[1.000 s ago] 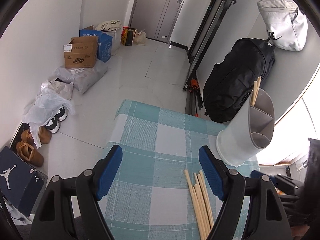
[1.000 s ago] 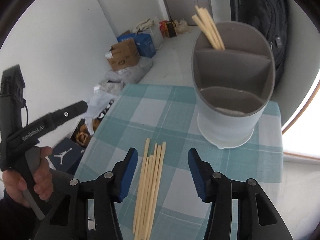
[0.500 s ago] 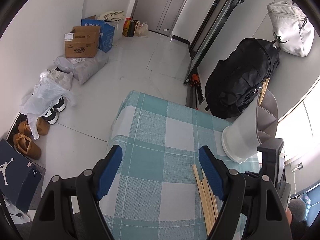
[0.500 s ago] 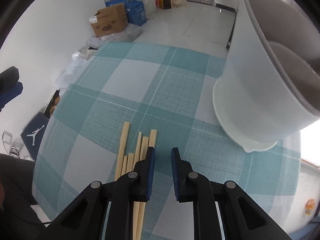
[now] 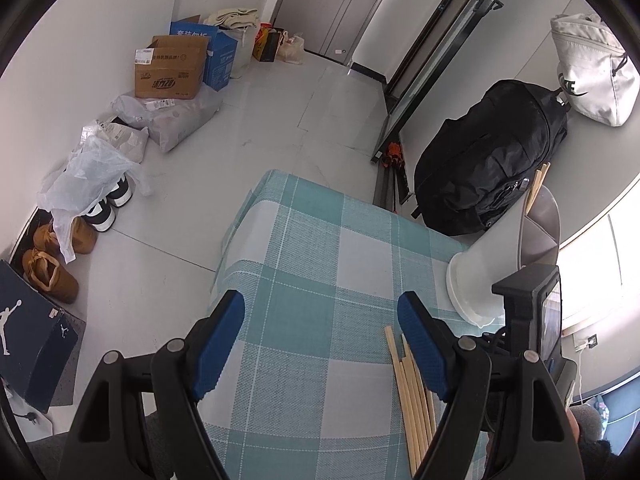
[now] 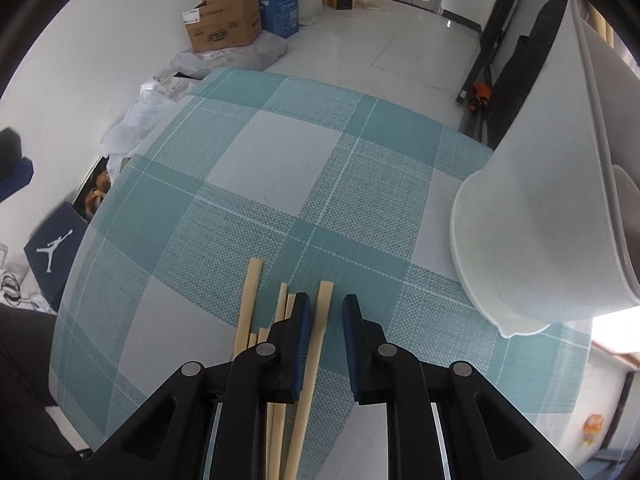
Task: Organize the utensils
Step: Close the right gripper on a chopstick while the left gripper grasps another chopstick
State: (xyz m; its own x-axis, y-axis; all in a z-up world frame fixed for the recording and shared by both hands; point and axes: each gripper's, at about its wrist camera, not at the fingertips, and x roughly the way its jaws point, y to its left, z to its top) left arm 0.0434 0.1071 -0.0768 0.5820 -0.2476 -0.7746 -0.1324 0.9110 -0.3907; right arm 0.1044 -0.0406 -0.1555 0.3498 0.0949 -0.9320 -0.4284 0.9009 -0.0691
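Observation:
Several wooden chopsticks [image 6: 250, 300] lie side by side on the teal checked cloth [image 6: 280, 184]. My right gripper [image 6: 326, 298] is low over their far ends, its jaws narrowed around the rightmost chopstick [image 6: 327, 286]. That stick lies against the left pad, with a gap to the right pad. The white utensil holder [image 6: 560, 200] stands close on the right, with chopsticks [image 5: 536, 188] in its back compartment. My left gripper [image 5: 320, 304] hangs wide open above the cloth, left of the chopsticks [image 5: 404, 376], with nothing between its fingers.
The small table [image 5: 280, 208] ends just beyond the cloth; floor lies past it. Cardboard boxes [image 5: 172, 68], bags and shoes [image 5: 52, 264] line the left wall. A black backpack [image 5: 488, 160] leans behind the holder. The right tool's black housing [image 5: 524, 300] is beside my left gripper.
My right gripper has dropped to the chopsticks and its jaws have narrowed from wide open to a slim gap around the rightmost stick. The left gripper has barely shifted.

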